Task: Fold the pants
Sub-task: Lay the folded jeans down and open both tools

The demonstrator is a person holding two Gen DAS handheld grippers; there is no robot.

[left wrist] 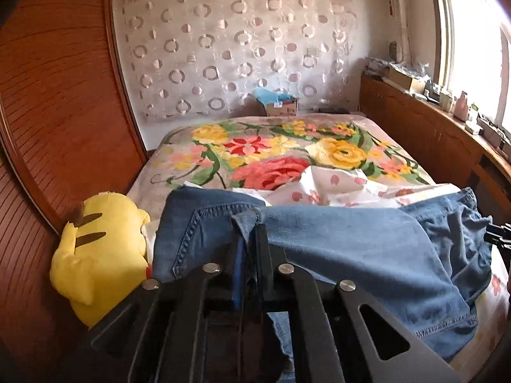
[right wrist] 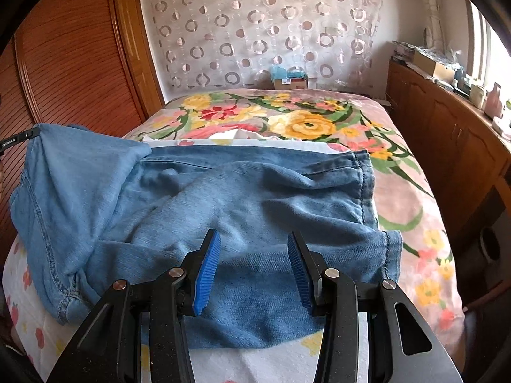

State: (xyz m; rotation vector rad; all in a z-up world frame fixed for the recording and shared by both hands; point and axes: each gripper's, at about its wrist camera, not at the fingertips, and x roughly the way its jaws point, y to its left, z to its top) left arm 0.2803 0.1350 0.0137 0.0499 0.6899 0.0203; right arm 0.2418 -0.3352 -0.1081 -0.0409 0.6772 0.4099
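Note:
Blue denim pants (right wrist: 255,204) lie rumpled across the near end of the bed, on a white flowered sheet (right wrist: 255,364). My left gripper (left wrist: 250,226) is shut on a fold of the pants (left wrist: 351,249) and lifts that edge off the bed; this raised corner shows at the left of the right wrist view (right wrist: 64,153). My right gripper (right wrist: 254,268) is open and empty, its blue pads (right wrist: 207,271) spread just above the pants' near edge. Its black tip shows at the right edge of the left wrist view (left wrist: 499,234).
A floral blanket (right wrist: 303,124) covers the far bed. A yellow plush toy (left wrist: 99,252) lies at the bed's left edge beside the wooden wardrobe (left wrist: 57,111). A wooden cabinet (right wrist: 447,134) with clutter runs along the right under the window. A cardboard box (right wrist: 289,79) sits at the headboard.

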